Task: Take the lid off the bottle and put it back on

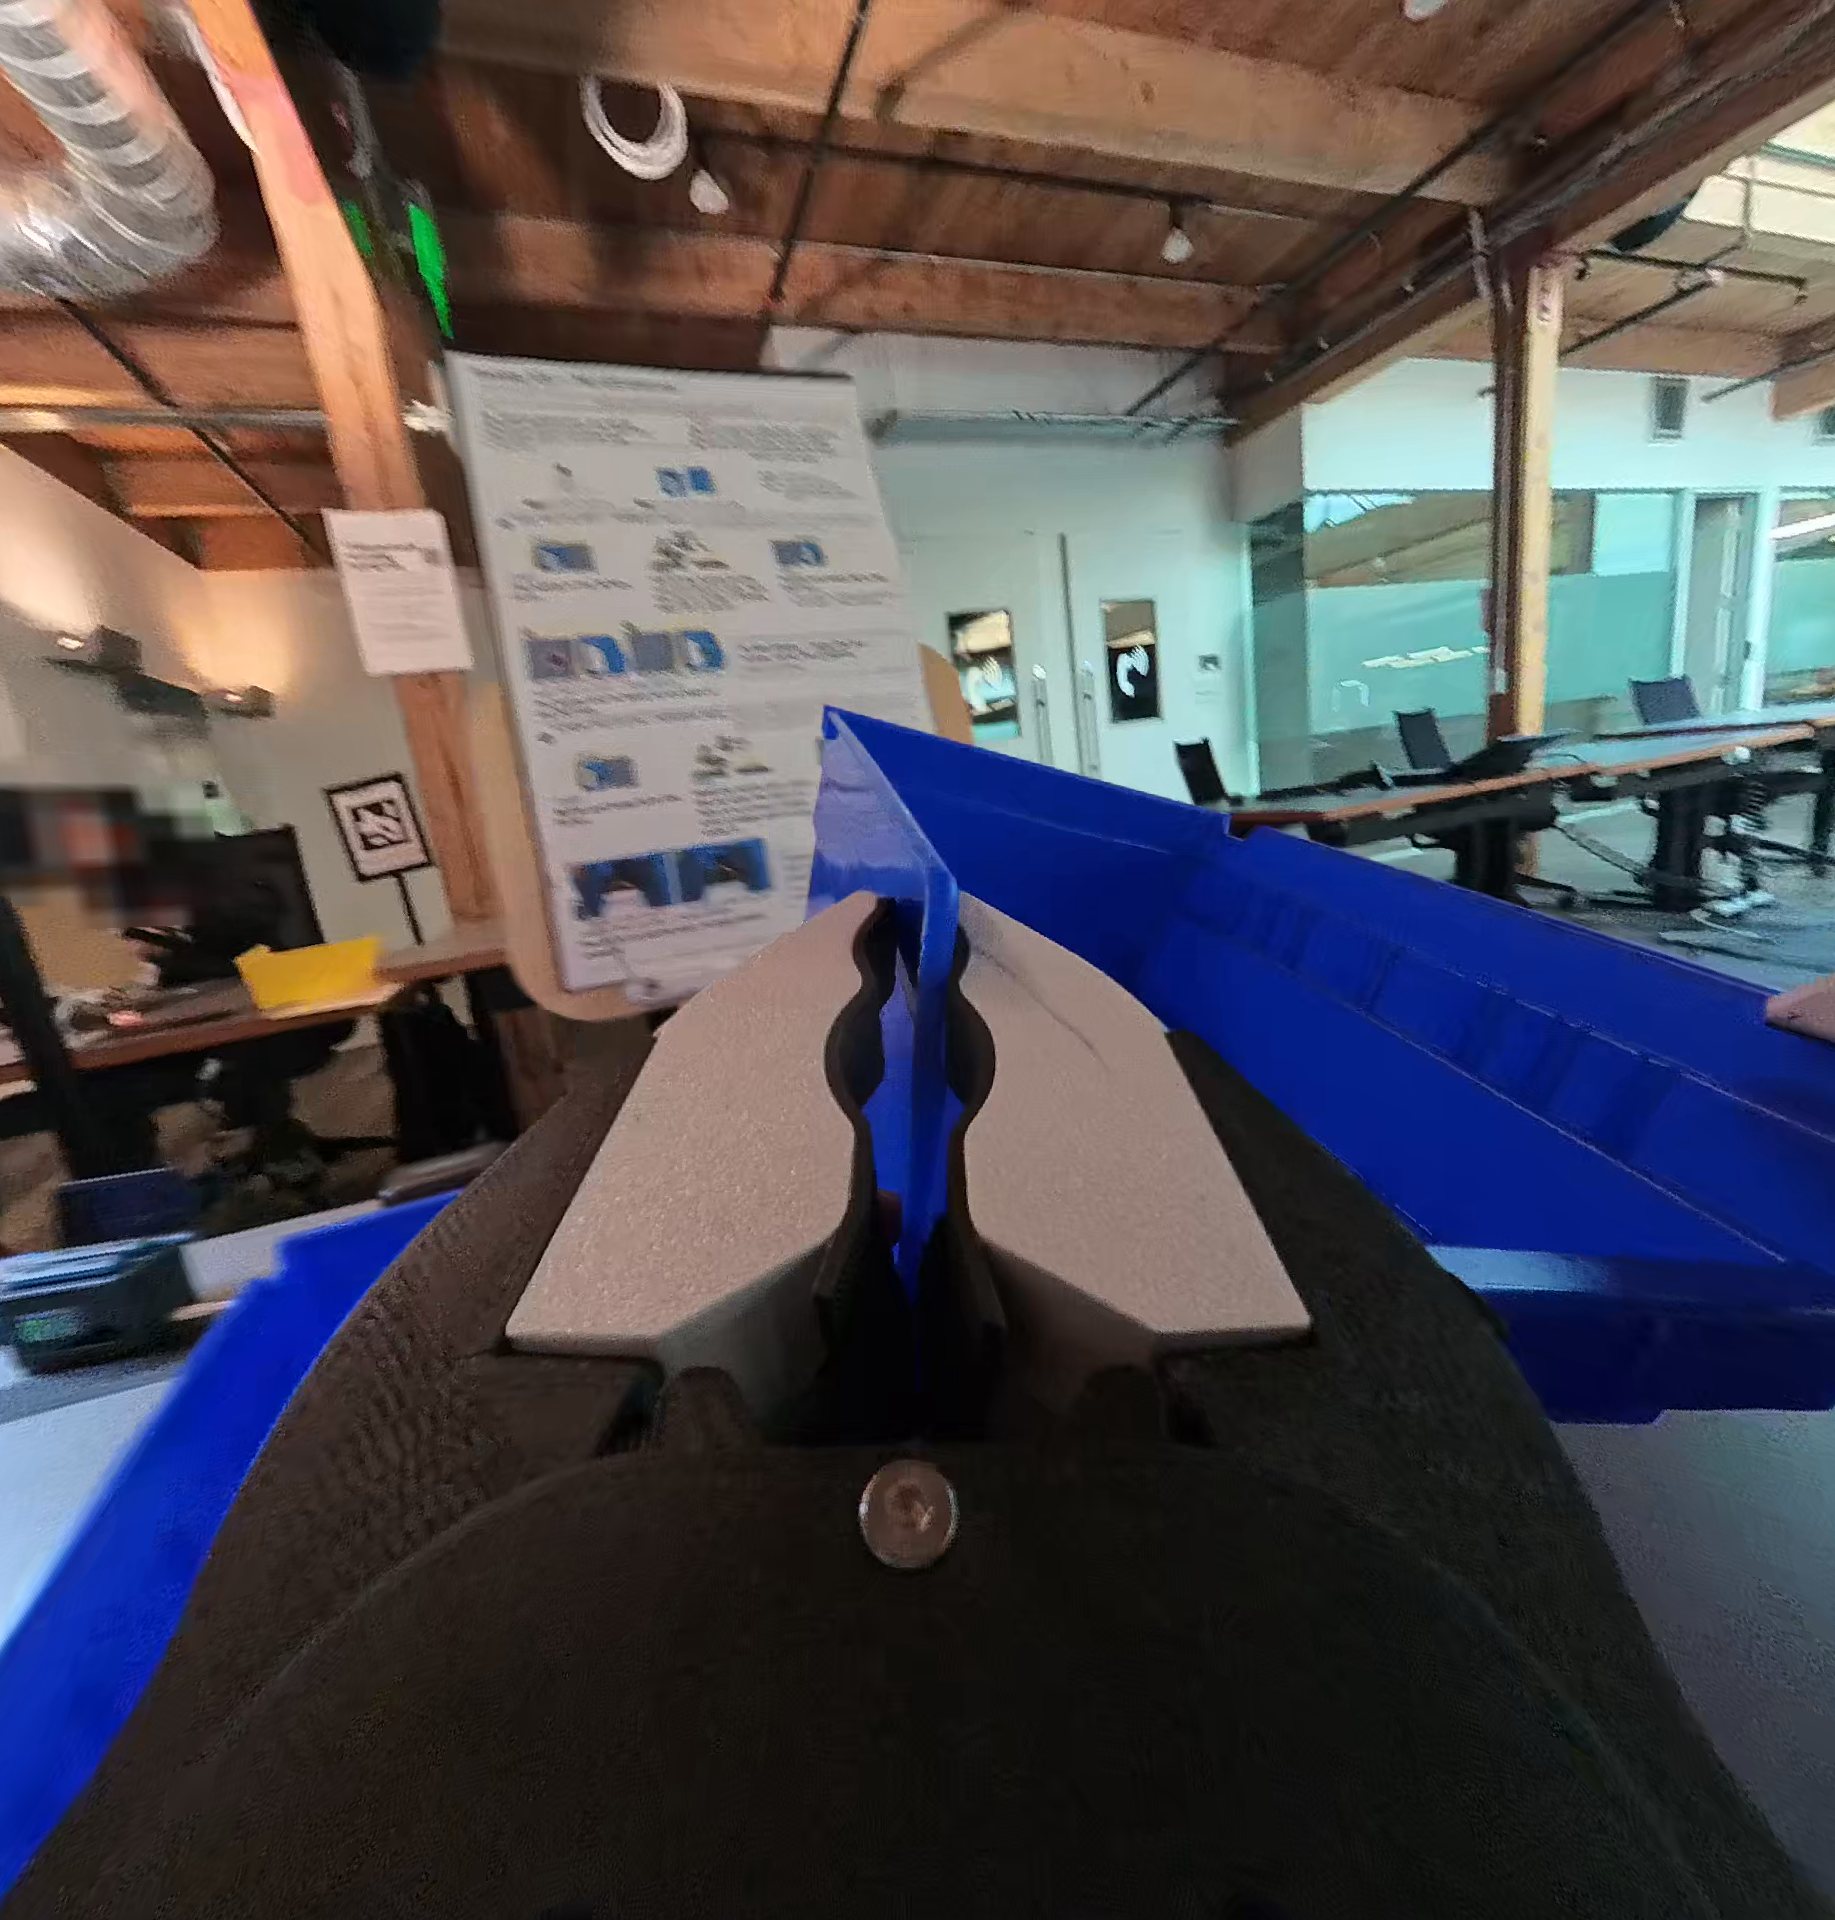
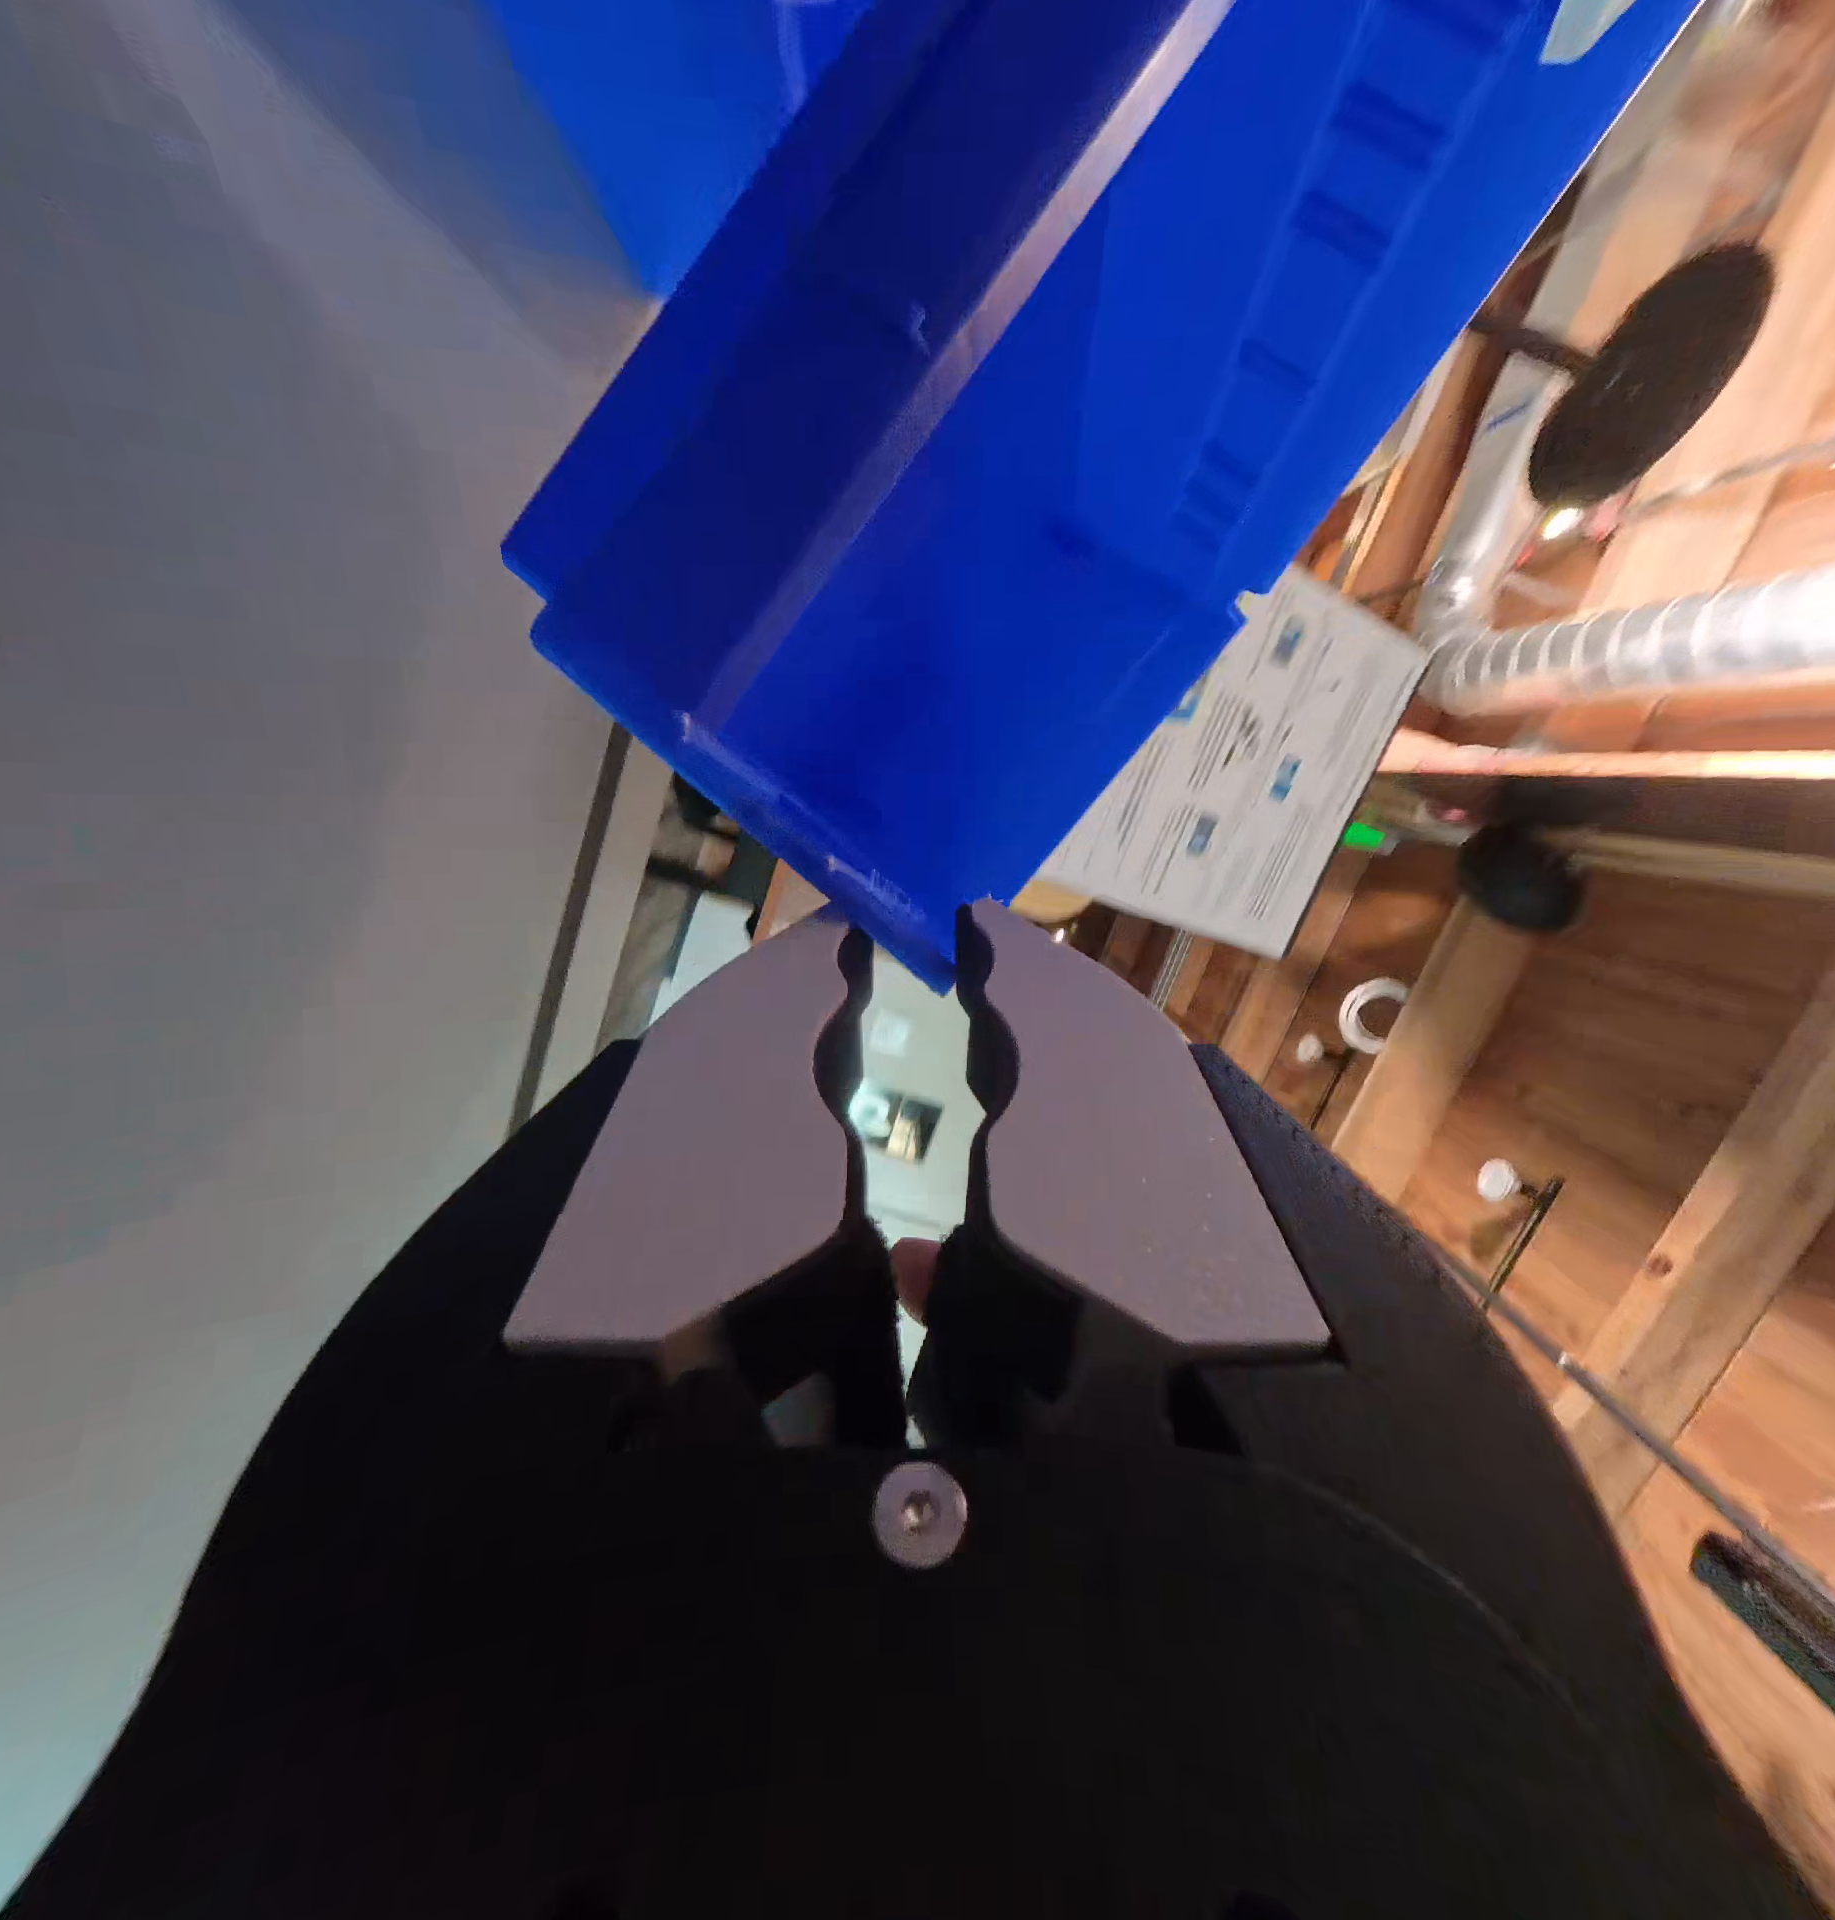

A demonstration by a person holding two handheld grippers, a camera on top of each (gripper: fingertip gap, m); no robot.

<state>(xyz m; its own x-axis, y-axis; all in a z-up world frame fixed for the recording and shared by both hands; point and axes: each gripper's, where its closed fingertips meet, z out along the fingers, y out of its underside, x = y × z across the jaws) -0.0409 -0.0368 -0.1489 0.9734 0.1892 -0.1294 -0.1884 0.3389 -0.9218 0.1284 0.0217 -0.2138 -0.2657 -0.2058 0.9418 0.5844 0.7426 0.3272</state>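
The left gripper (image 1: 918, 925) is clamped on the thin wall of a blue bin (image 1: 1412, 1049); the right gripper (image 2: 913, 935) pinches a corner of the same blue bin (image 2: 944, 468). Below the bin lies a grey tabletop (image 1: 1723, 1558). Behind it stand a poster board (image 1: 674, 665), wooden beams and desks. No bottle shows.

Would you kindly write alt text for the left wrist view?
The left gripper is shut on the thin wall of a blue plastic bin, which runs off to the right. Behind stand a white poster board and wooden ceiling beams; no bottle shows.
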